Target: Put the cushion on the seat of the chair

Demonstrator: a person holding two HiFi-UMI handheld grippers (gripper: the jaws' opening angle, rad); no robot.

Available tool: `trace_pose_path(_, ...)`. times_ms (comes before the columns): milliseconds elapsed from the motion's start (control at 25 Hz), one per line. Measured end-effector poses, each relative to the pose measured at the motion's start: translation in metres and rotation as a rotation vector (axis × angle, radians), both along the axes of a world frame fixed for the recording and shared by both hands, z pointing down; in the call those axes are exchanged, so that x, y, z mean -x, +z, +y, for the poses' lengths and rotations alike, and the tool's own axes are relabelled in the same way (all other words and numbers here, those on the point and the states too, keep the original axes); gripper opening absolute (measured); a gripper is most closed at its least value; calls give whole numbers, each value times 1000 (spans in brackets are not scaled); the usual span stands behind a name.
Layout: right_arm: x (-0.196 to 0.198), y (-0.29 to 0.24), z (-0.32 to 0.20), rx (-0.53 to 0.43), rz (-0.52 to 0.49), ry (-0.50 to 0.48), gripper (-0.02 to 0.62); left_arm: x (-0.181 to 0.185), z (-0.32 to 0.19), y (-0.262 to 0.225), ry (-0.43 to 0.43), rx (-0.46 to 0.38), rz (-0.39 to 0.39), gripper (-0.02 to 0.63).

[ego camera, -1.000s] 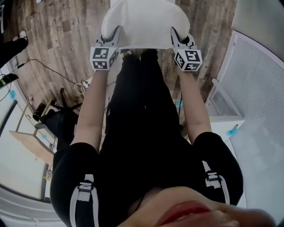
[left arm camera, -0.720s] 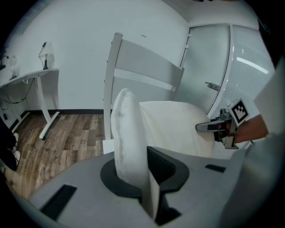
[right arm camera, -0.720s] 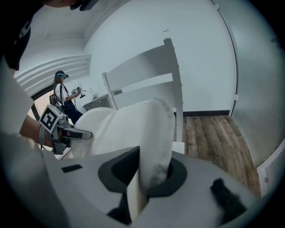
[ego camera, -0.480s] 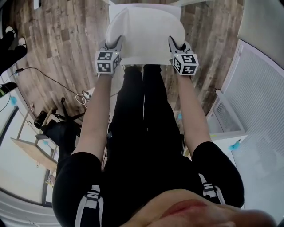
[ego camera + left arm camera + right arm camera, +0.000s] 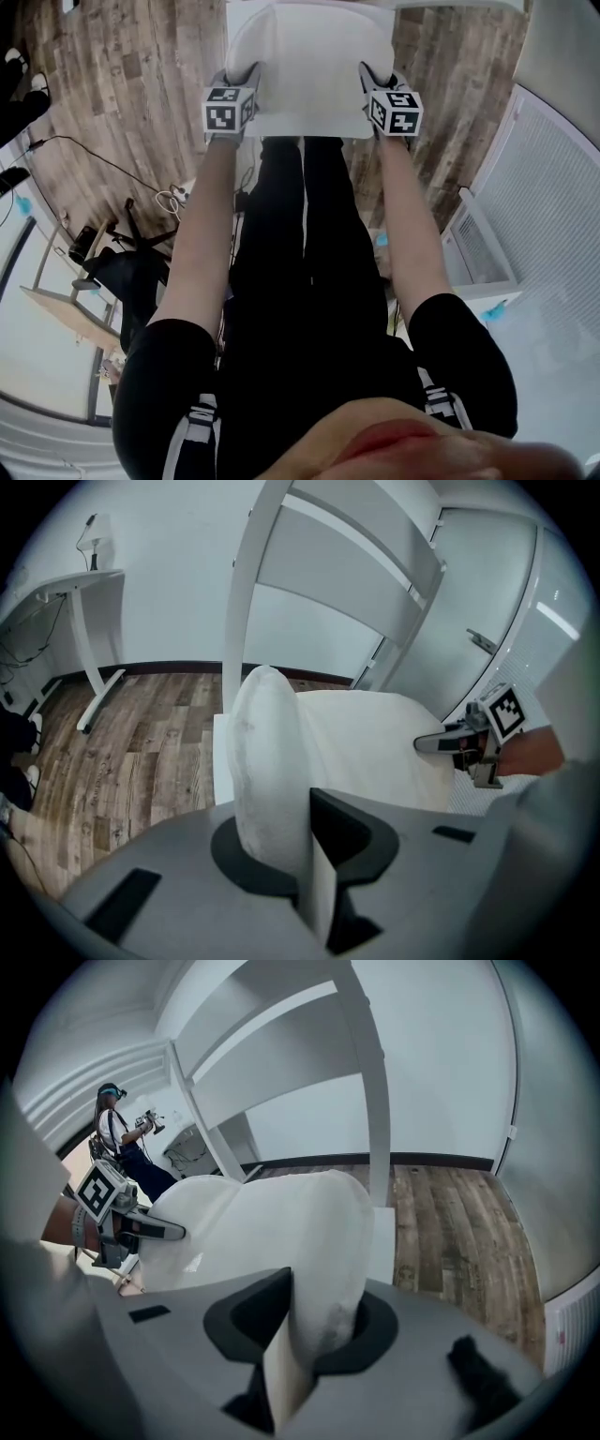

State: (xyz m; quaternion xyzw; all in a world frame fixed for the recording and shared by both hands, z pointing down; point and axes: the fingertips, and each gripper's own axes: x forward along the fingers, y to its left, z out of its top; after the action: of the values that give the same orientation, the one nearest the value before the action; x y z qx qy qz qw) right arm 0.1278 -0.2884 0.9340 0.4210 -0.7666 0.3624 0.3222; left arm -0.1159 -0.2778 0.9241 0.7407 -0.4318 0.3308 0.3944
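Holding the cushion (image 5: 309,66) by its two side edges, the person stands in front of a white chair (image 5: 281,536). The cushion is white and soft and it lies flat over the seat (image 5: 221,761). No view shows whether it rests on the seat or hangs just above it.

The left tool (image 5: 251,75) is pinching the left edge; in the left gripper view the padding is squeezed thin between the jaws. The jaws of the right tool (image 5: 367,73) are opening, but the right edge of the cushion is between them and looks pressed where it enters.

The floor (image 5: 141,75) is of wood planks, brown and grey in colour – it reaches up to a dark skirting under plain white walls (image 5: 169,564). The slatted back of the chair rises behind the cushion. A white desk (image 5: 80,583) stands by the wall at the left, and a thin cable (image 5: 103,155) runs over the floor on that side. At the right there is a white ribbed panel (image 5: 553,187). Another person (image 5: 117,1138) stands far behind, seen only in the right gripper view.
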Motion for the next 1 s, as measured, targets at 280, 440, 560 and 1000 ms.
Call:
trace_pose_path(280,-1,22,-5,19,79,-44,123,7,-3,17,35,14,-48,80)
trace_pose_path(440,-5,30,-7,20,113,-55,134,5,-5,28,51,14,-91,84)
trace_pose_path(560,-6,34,-9,9,141,-59,146,7,-6,32,56,16,-111,92)
trace_pose_path(1000,-18,55,-13,65,141,15,225,21,-11,44,15,3,-129,181)
